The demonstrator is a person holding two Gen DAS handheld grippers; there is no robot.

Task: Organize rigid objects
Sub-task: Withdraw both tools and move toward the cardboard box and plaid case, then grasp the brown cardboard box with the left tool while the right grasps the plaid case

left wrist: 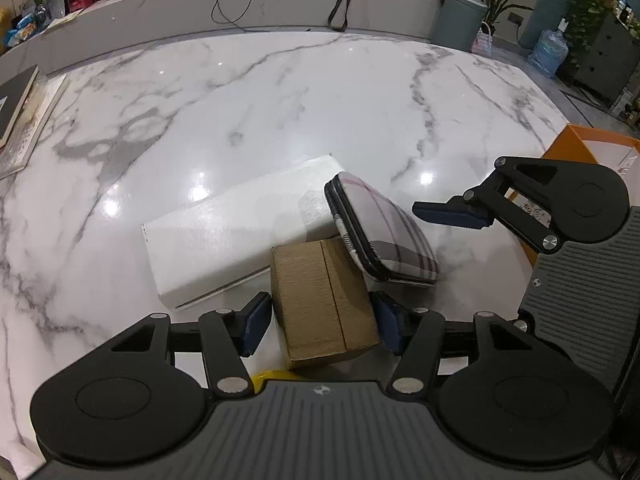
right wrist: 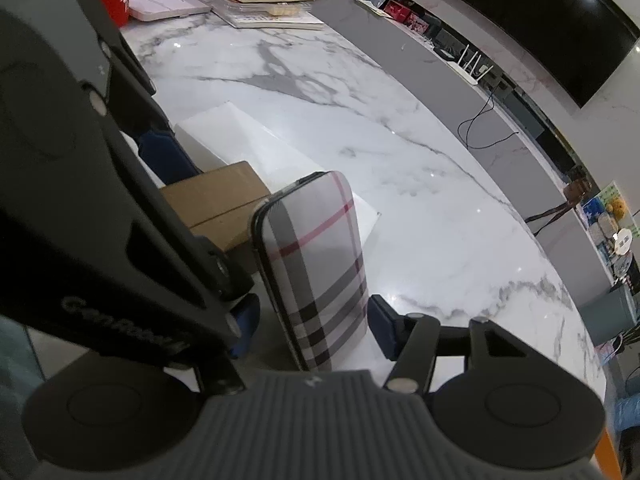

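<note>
L gripper (left wrist: 322,318) fingers astride cardboard box (left wrist: 324,300), pads not pressing | box stiff, prob light; grip flat sides | R gripper (right wrist: 310,322) half-open round plaid case (right wrist: 316,264), no contact seen; covering may slip | both lean on white box (left wrist: 228,236), marble table (left wrist: 280,92) | undersides, box contents hidden.

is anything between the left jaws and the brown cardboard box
Nothing visible. The left gripper already straddles the brown cardboard box, one pad at each side. The plaid case leans on the box's far right corner, beyond the jaws.
</note>
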